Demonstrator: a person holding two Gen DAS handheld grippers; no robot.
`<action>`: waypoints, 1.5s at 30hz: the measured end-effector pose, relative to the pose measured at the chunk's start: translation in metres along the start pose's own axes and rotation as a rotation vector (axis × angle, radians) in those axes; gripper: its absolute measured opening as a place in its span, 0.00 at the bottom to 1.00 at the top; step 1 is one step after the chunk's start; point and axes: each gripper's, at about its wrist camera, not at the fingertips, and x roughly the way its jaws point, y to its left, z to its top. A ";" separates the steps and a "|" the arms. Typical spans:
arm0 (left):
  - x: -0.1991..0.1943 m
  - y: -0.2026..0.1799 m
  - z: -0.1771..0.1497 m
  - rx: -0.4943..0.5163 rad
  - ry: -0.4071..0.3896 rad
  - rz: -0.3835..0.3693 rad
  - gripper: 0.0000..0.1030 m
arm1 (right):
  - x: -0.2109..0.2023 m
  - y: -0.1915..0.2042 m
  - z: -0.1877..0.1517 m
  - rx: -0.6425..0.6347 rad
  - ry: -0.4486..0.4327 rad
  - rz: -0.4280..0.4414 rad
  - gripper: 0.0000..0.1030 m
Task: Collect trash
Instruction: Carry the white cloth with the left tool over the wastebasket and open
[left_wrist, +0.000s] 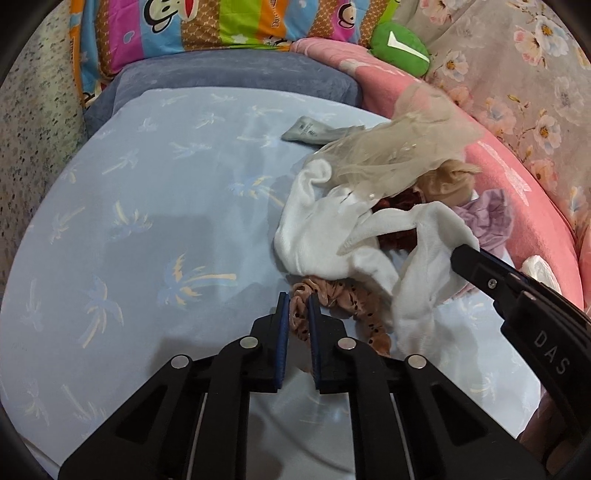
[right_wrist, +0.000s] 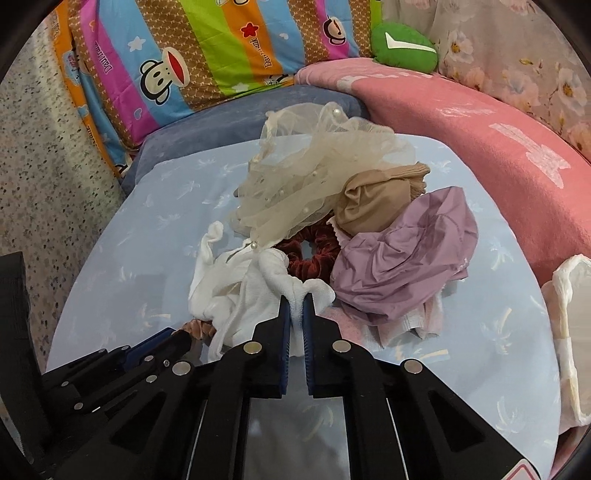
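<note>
A small heap lies on the light blue palm-print sheet (left_wrist: 147, 206): a white sock (left_wrist: 317, 236), a beige tulle piece with pearls (right_wrist: 314, 173), a tan stocking (right_wrist: 373, 206), a dark red velvet scrunchie (right_wrist: 314, 254) and a crumpled lilac cloth (right_wrist: 406, 258). My left gripper (left_wrist: 297, 314) is shut on a pink black-dotted scrunchie (left_wrist: 354, 302) at the heap's near edge. My right gripper (right_wrist: 295, 301) is shut on a fold of white sock (right_wrist: 251, 291). It also shows in the left wrist view, where the right gripper (left_wrist: 465, 254) pinches the sock from the right.
A grey-green packet (left_wrist: 306, 129) lies beyond the heap. White crumpled paper (right_wrist: 569, 332) sits at the right edge. A pink blanket (right_wrist: 480, 122), a blue cushion (left_wrist: 229, 74), a striped cartoon pillow (right_wrist: 207, 48) and a green plush (left_wrist: 399, 44) ring the sheet.
</note>
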 end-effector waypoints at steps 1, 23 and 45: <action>-0.005 -0.004 0.001 0.006 -0.009 -0.004 0.10 | -0.007 -0.002 0.000 0.005 -0.013 -0.002 0.06; -0.067 -0.148 0.009 0.262 -0.185 -0.112 0.10 | -0.149 -0.141 -0.008 0.235 -0.252 -0.153 0.06; -0.058 -0.299 -0.008 0.497 -0.209 -0.280 0.10 | -0.206 -0.295 -0.056 0.488 -0.319 -0.327 0.06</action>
